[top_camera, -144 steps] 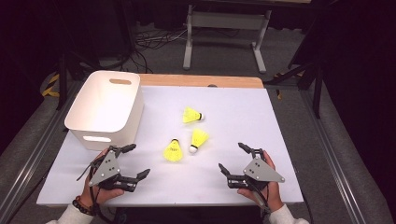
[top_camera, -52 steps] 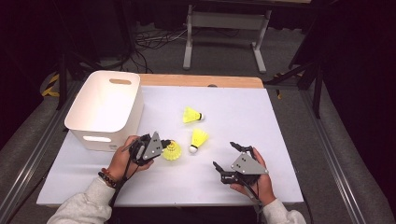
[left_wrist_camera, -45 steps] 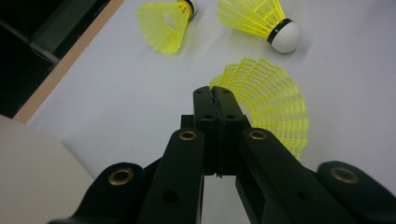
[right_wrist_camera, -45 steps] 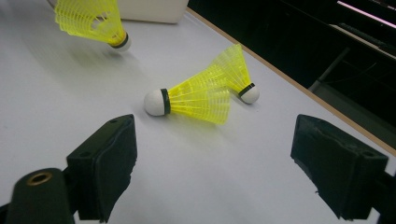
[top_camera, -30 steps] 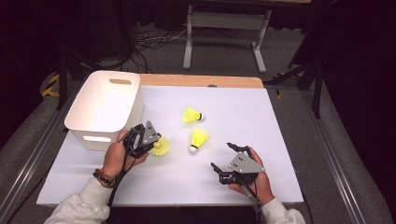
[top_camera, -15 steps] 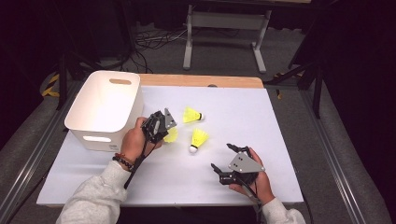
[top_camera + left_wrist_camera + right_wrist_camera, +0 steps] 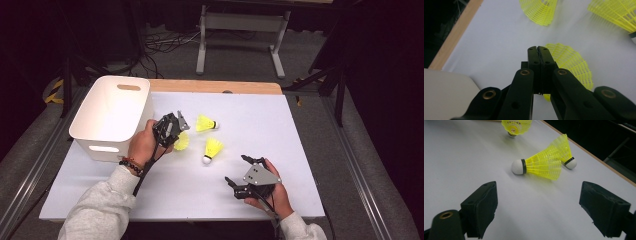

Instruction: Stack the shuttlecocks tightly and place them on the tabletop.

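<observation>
On the bench (image 7: 300, 150), seen from the high view: we work with two tools above a white surface, a white bin (image 7: 112, 115) standing at 9 o'clock.
Left tool (image 7: 172, 131): we hold it lifted just off the bin's right wall; its jaws are clenched on the rim of a yellow shuttlecock (image 7: 182, 141), pads pressed flat together in the left gripper view (image 7: 539, 53).
Held shuttlecock (image 7: 574, 65): its net skirt fans out to 3 o'clock of the jaws, above the bench.
Right tool (image 7: 243, 172): it rests low at 5 o'clock, jaws spread wide and grasping nothing (image 7: 537, 207).
Second shuttlecock (image 7: 205, 123): lies on its side near the centre, cork toward 3 o'clock.
Third shuttlecock (image 7: 213, 149): lies just at 6 o'clock of the second, cork nearest us (image 7: 541, 167).
</observation>
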`<action>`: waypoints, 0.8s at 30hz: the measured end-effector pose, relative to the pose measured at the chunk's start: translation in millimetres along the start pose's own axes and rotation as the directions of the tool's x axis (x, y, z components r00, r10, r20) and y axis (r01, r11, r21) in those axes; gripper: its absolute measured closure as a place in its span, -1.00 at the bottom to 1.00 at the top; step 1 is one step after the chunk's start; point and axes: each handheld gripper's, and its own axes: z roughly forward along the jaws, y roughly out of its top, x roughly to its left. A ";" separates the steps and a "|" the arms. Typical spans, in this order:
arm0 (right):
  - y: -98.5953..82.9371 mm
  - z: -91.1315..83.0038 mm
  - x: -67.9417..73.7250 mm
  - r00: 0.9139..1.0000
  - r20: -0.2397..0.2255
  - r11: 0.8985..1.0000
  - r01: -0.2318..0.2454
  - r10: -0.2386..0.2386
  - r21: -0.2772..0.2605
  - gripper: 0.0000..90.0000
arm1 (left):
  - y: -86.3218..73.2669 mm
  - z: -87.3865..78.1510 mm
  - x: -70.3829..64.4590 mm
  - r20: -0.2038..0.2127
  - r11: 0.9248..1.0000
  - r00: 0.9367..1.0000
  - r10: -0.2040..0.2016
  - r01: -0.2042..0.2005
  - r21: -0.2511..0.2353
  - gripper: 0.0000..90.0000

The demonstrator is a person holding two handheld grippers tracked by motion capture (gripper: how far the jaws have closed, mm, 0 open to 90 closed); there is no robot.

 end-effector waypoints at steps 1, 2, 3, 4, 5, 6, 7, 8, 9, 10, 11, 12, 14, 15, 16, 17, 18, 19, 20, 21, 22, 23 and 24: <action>0.0 0.2 0.2 1.000 -0.001 1.000 0.002 -0.002 0.001 -0.65 | 0.3 0.1 -0.8 0.007 1.000 1.000 -0.006 0.006 -0.004 1.00; 0.1 0.6 0.6 1.000 -0.004 1.000 0.005 -0.005 0.002 -0.65 | 0.8 1.2 -1.9 0.001 1.000 1.000 -0.013 0.013 -0.011 0.99; 0.1 0.8 0.9 1.000 -0.005 1.000 0.005 -0.005 0.002 -0.65 | 0.8 1.2 -1.9 0.001 1.000 1.000 -0.013 0.013 -0.011 0.99; 0.0 1.0 1.0 1.000 -0.006 1.000 0.005 -0.005 0.003 -0.65 | 1.5 3.6 -2.3 0.006 1.000 1.000 -0.021 0.022 -0.022 0.99; 0.0 1.0 1.0 1.000 -0.006 1.000 0.005 -0.005 0.003 -0.65 | 1.5 3.6 -2.3 0.006 1.000 1.000 -0.021 0.022 -0.022 0.98; -0.1 1.3 1.4 1.000 -0.007 1.000 0.003 -0.003 0.004 -0.65 | 3.2 6.1 -2.5 0.009 0.999 1.000 -0.026 0.026 -0.026 0.98; -0.5 2.1 1.9 1.000 -0.010 1.000 0.004 -0.004 0.009 -0.66 | 5.8 7.9 -2.8 0.012 0.999 1.000 -0.027 0.027 -0.018 0.97; -0.6 2.4 2.0 1.000 -0.010 1.000 0.005 -0.005 0.011 -0.66 | 8.0 10.4 -3.5 0.020 0.999 0.999 -0.033 0.034 -0.024 0.97; -0.8 3.0 1.9 1.000 -0.011 1.000 0.007 -0.007 0.014 -0.66 | 10.2 11.7 -3.3 0.019 0.999 0.999 -0.028 0.029 -0.021 0.97; -1.0 3.4 2.1 1.000 -0.013 1.000 0.005 -0.005 0.017 -0.66 | 13.6 15.1 -3.8 0.023 0.999 0.999 -0.027 0.028 -0.020 0.97; -1.2 3.8 2.2 1.000 -0.014 1.000 0.005 -0.005 0.020 -0.66 | 16.1 16.8 -3.5 0.023 1.000 1.000 -0.021 0.021 -0.009 0.97; -1.2 3.8 2.2 1.000 -0.014 1.000 0.005 -0.005 0.020 -0.66 | 16.1 16.8 -3.5 0.023 1.000 1.000 -0.021 0.021 -0.009 0.97; -1.5 3.8 2.4 1.000 -0.016 1.000 0.005 -0.005 0.022 -0.66 | 23.7 23.4 -2.3 0.025 1.000 0.999 -0.022 0.022 0.015 0.97; -1.6 3.8 2.3 1.000 -0.015 1.000 0.007 -0.007 0.022 -0.66 | 26.6 26.2 -1.6 0.026 0.999 0.999 -0.028 0.027 0.021 0.97; -1.8 3.8 2.1 1.000 -0.015 1.000 0.009 -0.008 0.021 -0.66 | 30.0 29.3 -0.4 0.029 0.999 0.999 -0.031 0.030 0.034 0.97; -2.1 3.9 1.8 1.000 -0.017 1.000 0.009 -0.009 0.022 -0.66 | 32.3 31.8 0.8 0.027 0.999 0.999 -0.032 0.031 0.040 0.97; -2.4 4.0 1.6 1.000 -0.018 1.000 0.007 -0.007 0.024 -0.66 | 35.0 36.1 1.5 0.039 0.998 0.998 -0.044 0.042 0.046 0.96; -2.8 4.2 1.4 1.000 -0.020 1.000 0.006 -0.006 0.025 -0.66 | 36.4 38.4 2.3 0.048 0.998 0.998 -0.049 0.047 0.048 0.96; -3.0 4.4 1.1 1.000 -0.018 1.000 0.012 -0.012 0.027 -0.66 | 37.3 39.7 2.7 0.050 0.997 0.997 -0.050 0.048 0.052 0.96; -3.0 4.4 1.2 1.000 -0.014 0.999 0.013 -0.013 0.031 -0.66 | 37.9 41.0 2.9 0.055 0.997 0.997 -0.050 0.047 0.055 0.96; -3.0 4.4 1.1 1.000 -0.012 0.999 0.015 -0.015 0.034 -0.66 | 38.5 42.1 2.7 0.057 0.997 0.997 -0.048 0.044 0.063 0.95; -3.1 4.0 0.9 1.000 -0.013 0.999 0.015 -0.014 0.033 -0.66 | 38.2 43.7 1.7 0.062 0.996 0.996 -0.061 0.057 0.062 0.95; -3.2 3.6 0.7 1.000 -0.016 0.999 0.014 -0.014 0.030 -0.66 | 37.9 45.8 1.2 0.063 0.996 0.996 -0.069 0.065 0.061 0.94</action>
